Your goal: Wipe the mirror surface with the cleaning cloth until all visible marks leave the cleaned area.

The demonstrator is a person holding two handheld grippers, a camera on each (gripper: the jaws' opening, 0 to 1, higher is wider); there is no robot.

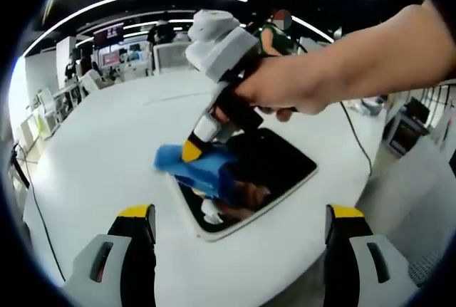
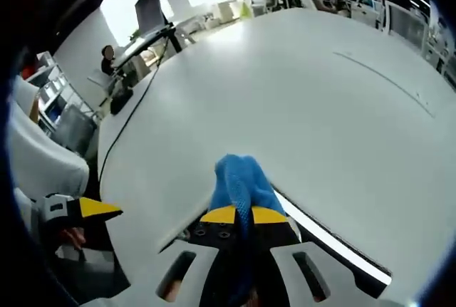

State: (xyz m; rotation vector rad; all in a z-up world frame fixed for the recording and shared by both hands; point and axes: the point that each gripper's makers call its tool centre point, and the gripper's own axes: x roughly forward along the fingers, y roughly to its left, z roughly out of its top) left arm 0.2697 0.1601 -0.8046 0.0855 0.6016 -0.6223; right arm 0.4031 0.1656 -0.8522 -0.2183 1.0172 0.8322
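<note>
In the left gripper view, the left gripper (image 1: 239, 232) is hovering with its jaws spread wide above the white table (image 1: 92, 150). Ahead of it, the blue cleaning cloth (image 1: 196, 168) is lying on the near-left part of the dark mirror (image 1: 274, 157), which is resting flat on the table. The right gripper (image 2: 239, 216) is pinching that cloth, a hand (image 1: 299, 82) gripping its handle.

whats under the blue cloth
The mirror lies under the blue cloth, flat on the white table. The right gripper presses the cloth down; marks beneath it are hidden.
</note>
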